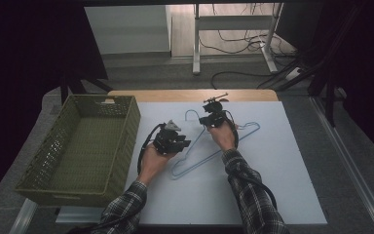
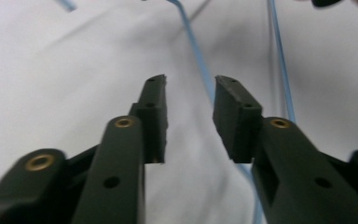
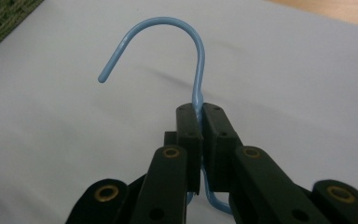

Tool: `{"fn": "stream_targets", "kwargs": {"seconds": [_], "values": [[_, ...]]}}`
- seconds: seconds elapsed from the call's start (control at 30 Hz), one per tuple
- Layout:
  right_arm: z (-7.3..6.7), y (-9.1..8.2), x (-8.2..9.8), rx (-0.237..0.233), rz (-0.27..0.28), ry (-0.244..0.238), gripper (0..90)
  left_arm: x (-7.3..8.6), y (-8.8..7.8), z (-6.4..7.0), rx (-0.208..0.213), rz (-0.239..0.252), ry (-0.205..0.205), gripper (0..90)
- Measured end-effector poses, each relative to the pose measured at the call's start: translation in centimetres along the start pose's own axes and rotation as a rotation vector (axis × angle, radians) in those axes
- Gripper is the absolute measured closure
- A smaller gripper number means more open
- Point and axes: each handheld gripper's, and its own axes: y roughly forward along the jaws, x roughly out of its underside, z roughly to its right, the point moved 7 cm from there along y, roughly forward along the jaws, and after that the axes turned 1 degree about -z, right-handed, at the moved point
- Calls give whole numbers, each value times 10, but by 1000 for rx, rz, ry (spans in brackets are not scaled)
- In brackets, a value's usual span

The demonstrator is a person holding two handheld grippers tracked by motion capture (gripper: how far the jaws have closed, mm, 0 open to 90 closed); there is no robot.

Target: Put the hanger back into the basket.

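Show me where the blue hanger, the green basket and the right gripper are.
blue hanger [image 3: 168,22]: right gripper view, top of its hook.
green basket [image 1: 128,127]: high view, its right wall.
right gripper [image 3: 200,109]: right gripper view, between its fingertips, shut on the hanger's neck.

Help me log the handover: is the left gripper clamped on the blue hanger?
No, the left gripper has its jaws apart above the blue hanger, pads clear of the wire.
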Motion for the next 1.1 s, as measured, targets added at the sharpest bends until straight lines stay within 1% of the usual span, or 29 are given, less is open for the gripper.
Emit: {"fn": "stream_targets", "kwargs": {"seconds": [0.07, 0.13, 0.2, 0.27, 0.3, 0.37, 0.4, 0.47, 0.5, 0.53, 0.57, 0.6, 0.67, 0.7, 0.8, 0.87, 0.93, 1.0, 1.03, 1.07, 1.1], "values": [[1, -8, -2, 0, 20, 3, 865, -2, -6, -2, 19, 15, -24, 584], [1, -14, -3, 2, 37, 1, 865, -3, -10, -2, 28, 22, -39, 525], [0, -22, -4, 9, 56, -5, 865, -4, -15, -1, 54, 22, -45, 452], [-1, -32, -5, 11, 77, -15, 865, -5, -18, 2, 64, 12, -36, 408], [-3, -37, -6, 11, 91, -18, 865, -5, -21, 4, 84, 8, -31, 384], [-6, -51, -5, 6, 119, -37, 864, -5, -25, 6, 95, -12, -24, 330], [-7, -55, -5, 4, 129, -39, 864, -5, -28, 9, 111, -25, -26, 311], [-13, -68, -3, -4, 156, -44, 864, -4, -34, 14, 129, -32, -19, 265], [-16, -74, -1, -12, 167, -43, 864, -4, -38, 18, 154, -36, -15, 253], [-21, -80, 2, -21, 179, -45, 863, -3, -41, 22, 171, -39, -15, 229], [-25, -85, 5, -24, 188, -48, 863, -2, -44, 24, 181, -41, -6, 219], [-29, -89, 8, -30, 193, -57, 863, -1, -47, 29, 201, -37, -8, 216], [-39, -99, 16, -44, 214, -74, 863, -1, -52, 34, 223, -39, -7, 212], [-43, -103, 19, -52, 221, -80, 863, 0, -56, 38, 241, -40, -9, 214], [-60, -117, 31, -97, 253, -100, 863, 2, -64, 49, 283, -51, -9, 238], [-69, -124, 37, -102, 264, -123, 863, 5, -68, 56, 297, -58, -2, 270], [-80, -131, 45, -127, 280, -127, 863, 7, -71, 63, 333, -59, -5, 298], [-88, -135, 50, -132, 293, -136, 863, 8, -72, 69, 359, -49, -9, 325], [-92, -136, 53, -143, 297, -138, 863, 9, -73, 71, 377, -48, -16, 353], [-95, -137, 56, -148, 304, -142, 863, 9, -73, 74, 404, -49, -23, 381], [-100, -138, 59, -155, 306, -149, 862, 8, -72, 76, 417, -49, -30, 398]]}}
